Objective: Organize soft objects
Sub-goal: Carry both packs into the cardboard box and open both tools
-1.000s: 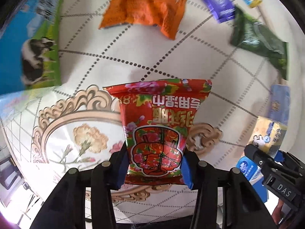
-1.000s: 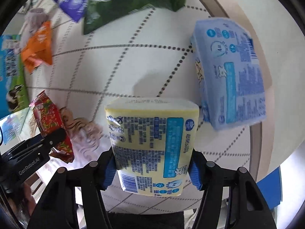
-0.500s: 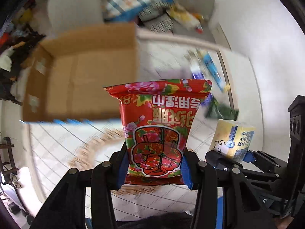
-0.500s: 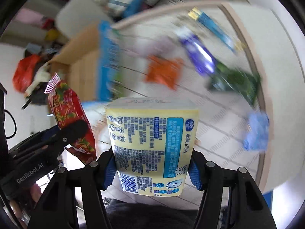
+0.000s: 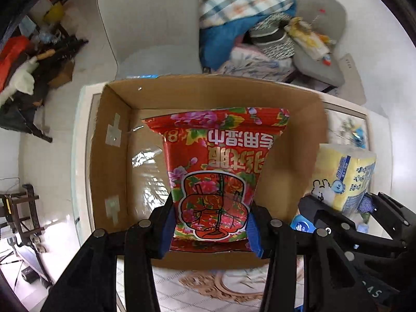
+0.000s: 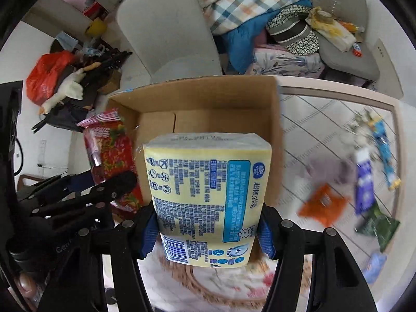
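My left gripper (image 5: 211, 230) is shut on a red floral snack bag (image 5: 217, 171) and holds it over the open cardboard box (image 5: 111, 156). My right gripper (image 6: 206, 230) is shut on a yellow tissue pack (image 6: 208, 195) and holds it in front of the same box (image 6: 208, 98). The tissue pack also shows at the right of the left wrist view (image 5: 343, 176). The red bag shows at the left of the right wrist view (image 6: 114, 156). The box looks empty inside.
On the patterned table (image 6: 312, 130) to the right lie an orange packet (image 6: 322, 204), a purple packet (image 6: 364, 189), a green packet (image 6: 379, 231) and a blue stick pack (image 6: 384, 150). A grey chair (image 5: 153, 26) and piled clothes (image 5: 247, 26) stand behind the box.
Both grippers have lifted their packs off the table and swung left and up toward the cardboard box, which now fills the middle of both views.
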`<state>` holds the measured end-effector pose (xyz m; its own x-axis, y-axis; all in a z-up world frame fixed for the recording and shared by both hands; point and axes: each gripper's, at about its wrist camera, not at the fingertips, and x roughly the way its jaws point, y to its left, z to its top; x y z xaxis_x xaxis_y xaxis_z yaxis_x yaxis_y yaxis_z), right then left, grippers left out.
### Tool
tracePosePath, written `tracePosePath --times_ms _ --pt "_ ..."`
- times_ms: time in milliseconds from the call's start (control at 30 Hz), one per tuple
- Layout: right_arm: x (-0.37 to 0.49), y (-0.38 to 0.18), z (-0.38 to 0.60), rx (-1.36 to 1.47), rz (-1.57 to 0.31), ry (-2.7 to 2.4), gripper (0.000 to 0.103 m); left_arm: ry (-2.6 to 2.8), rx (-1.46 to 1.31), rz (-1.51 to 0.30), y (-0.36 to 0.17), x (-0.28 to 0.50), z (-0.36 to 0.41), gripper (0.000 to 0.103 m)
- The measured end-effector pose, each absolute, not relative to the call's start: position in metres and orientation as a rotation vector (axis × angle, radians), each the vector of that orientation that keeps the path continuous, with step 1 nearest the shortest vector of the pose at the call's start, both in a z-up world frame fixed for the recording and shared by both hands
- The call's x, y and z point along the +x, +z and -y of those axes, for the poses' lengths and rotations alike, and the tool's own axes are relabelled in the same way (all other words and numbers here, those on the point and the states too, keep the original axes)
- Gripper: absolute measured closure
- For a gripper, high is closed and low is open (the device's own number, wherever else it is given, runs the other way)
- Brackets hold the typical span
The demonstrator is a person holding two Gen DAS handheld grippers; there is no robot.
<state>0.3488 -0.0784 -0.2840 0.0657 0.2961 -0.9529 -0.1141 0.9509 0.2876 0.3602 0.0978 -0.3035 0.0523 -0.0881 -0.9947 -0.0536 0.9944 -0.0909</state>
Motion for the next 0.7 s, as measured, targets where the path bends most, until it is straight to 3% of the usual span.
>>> tracePosePath --times_ms 333,700 --pt "0.418 -0.398 0.04 0.096 -1.608 0.275 0.038 -0.135 -0.21 -1.703 -0.402 0.413 -0.122 0.06" --pt "0.442 -0.424 0.037 0.116 -1.617 0.274 0.036 -0.165 -0.171 -1.715 -0.412 0.424 -0.11 0.058"
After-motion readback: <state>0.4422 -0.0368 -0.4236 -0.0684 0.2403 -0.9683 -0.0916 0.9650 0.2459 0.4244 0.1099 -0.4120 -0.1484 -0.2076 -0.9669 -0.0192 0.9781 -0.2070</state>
